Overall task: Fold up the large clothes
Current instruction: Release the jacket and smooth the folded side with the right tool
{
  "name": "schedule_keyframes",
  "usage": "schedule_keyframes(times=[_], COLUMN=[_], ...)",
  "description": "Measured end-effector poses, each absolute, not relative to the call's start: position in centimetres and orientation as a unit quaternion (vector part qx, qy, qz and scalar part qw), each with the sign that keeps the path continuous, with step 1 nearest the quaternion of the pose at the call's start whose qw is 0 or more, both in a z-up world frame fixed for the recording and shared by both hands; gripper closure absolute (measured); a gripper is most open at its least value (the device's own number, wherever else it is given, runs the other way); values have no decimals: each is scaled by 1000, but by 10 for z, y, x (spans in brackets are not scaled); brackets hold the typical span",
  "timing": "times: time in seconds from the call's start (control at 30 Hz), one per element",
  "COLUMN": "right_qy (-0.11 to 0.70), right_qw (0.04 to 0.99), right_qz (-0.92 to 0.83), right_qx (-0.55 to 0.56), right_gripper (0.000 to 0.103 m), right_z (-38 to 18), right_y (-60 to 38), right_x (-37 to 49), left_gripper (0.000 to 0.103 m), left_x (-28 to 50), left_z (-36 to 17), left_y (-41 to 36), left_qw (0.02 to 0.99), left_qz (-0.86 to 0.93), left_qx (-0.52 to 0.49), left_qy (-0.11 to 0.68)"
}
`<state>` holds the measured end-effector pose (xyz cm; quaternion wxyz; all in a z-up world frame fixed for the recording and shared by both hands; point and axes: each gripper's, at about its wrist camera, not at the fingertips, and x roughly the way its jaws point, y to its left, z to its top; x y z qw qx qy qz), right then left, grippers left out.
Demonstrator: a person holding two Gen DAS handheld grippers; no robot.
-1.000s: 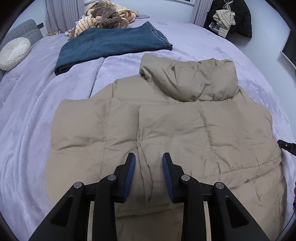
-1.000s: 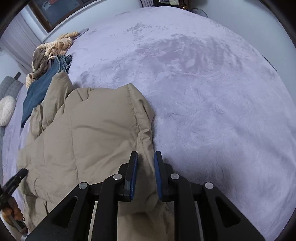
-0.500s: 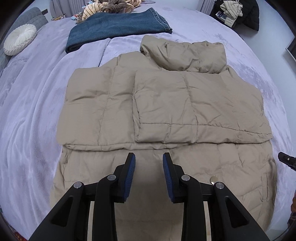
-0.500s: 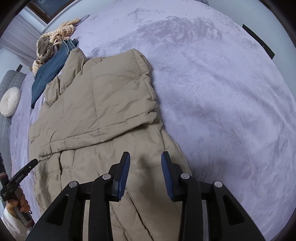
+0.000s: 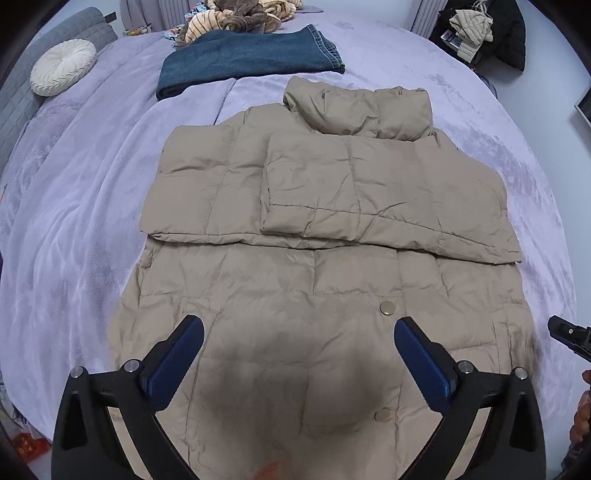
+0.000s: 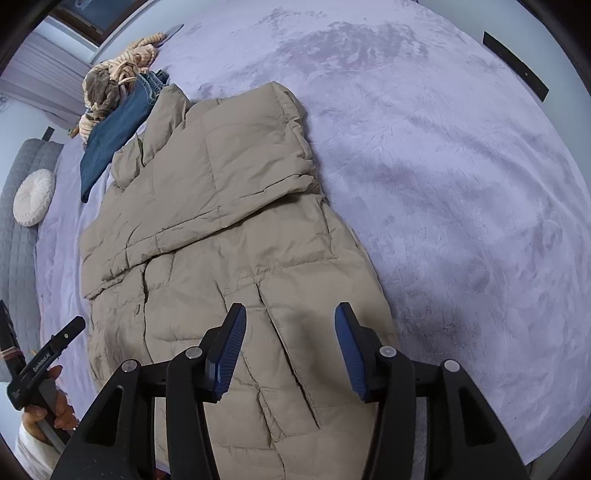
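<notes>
Both grippers [image 5: 298,363] [image 6: 290,352] steeply downward over the jacket [image 5: 332,229], jaws freshly spread, empty.

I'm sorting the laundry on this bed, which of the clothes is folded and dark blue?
The denim jeans, folded flat beyond the tan puffer jacket; the striped pile behind them is a brown and cream heap.

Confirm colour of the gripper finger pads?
Dark blue, ribbed pads on black fingers; clearest in the left wrist view.

Puffer jacket [image 5: 325,206]: matt beige quilted cloth, creased, shiny metal snaps [image 5: 387,307]. Bedspread [image 6: 443,177]: plush lilac fleece. Jeans [image 5: 251,59]: coarse blue denim. Gripper pads [image 6: 228,350]: ribbed blue rubber.
</notes>
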<state>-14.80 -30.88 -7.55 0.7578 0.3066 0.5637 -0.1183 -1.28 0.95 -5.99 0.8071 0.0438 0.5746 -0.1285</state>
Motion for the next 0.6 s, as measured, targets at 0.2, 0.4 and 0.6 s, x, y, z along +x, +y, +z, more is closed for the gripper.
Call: schedule_keyframes(times=[0.2, 0.4, 0.6], right_qy=[562, 564, 566], right_qw=[760, 757, 753], right_qz=[-92, -77, -79], right_qx=[312, 321, 326], right_gripper=[31, 19, 16], right_z=[-73, -73, -75], right_y=[-301, -288, -269], right_x=[-156, -166, -176], left_gripper=[0, 0, 0], left_x=[-37, -57, -72], left_z=[-55, -58, -63], left_y=[15, 29, 48], left_qw=[807, 799, 796], left_qz=[-106, -99, -103], left_qx=[33, 17, 16], left_qy=[580, 594, 596])
